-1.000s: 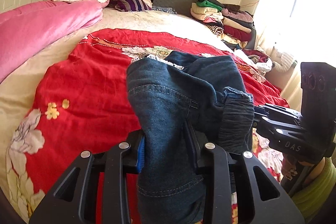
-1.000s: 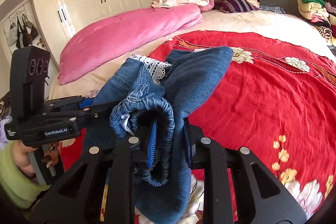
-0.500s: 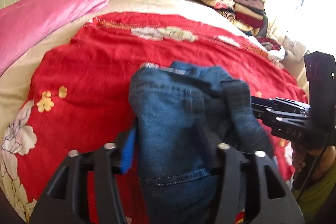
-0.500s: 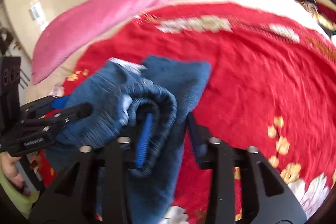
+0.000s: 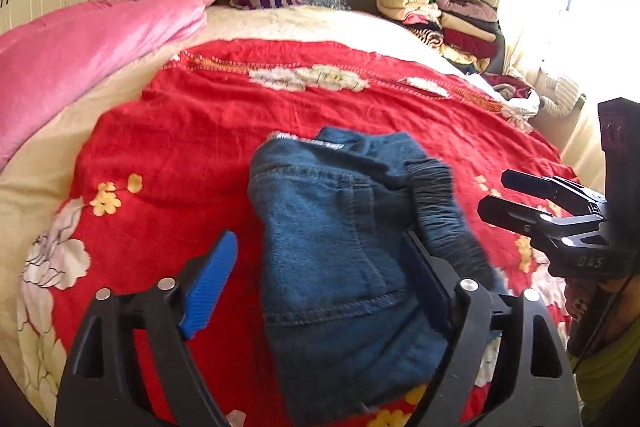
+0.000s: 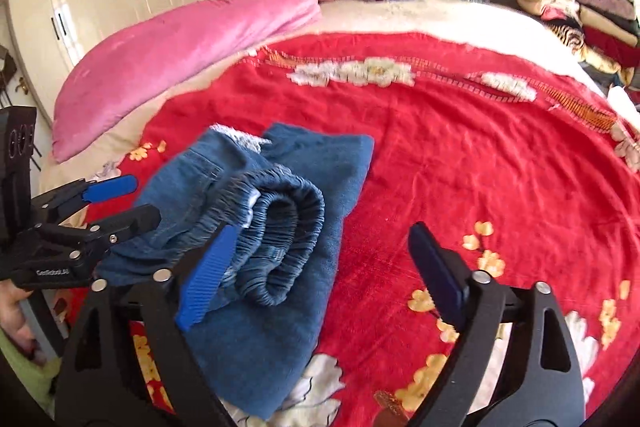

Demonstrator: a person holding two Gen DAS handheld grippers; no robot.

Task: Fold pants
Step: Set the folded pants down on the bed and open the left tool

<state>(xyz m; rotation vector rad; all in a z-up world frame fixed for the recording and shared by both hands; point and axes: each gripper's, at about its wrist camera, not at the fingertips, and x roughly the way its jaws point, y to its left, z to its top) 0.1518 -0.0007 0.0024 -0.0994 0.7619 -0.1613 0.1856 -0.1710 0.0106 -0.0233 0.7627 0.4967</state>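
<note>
While both grippers stand with jaws spread and grasp nothing, the folded jeans [image 5: 340, 251] lie on the red blanket [image 5: 192, 131] near the bed's foot edge. Left gripper [image 5: 320, 279]: fingers either side of the bundle. Right gripper [image 6: 320, 263]: its blue pad [image 6: 208, 267] lies against the gathered waistband [image 6: 280, 227], the other finger over bare blanket. A pink quilt [image 6: 180, 47] lines the bed's left edge.
</note>
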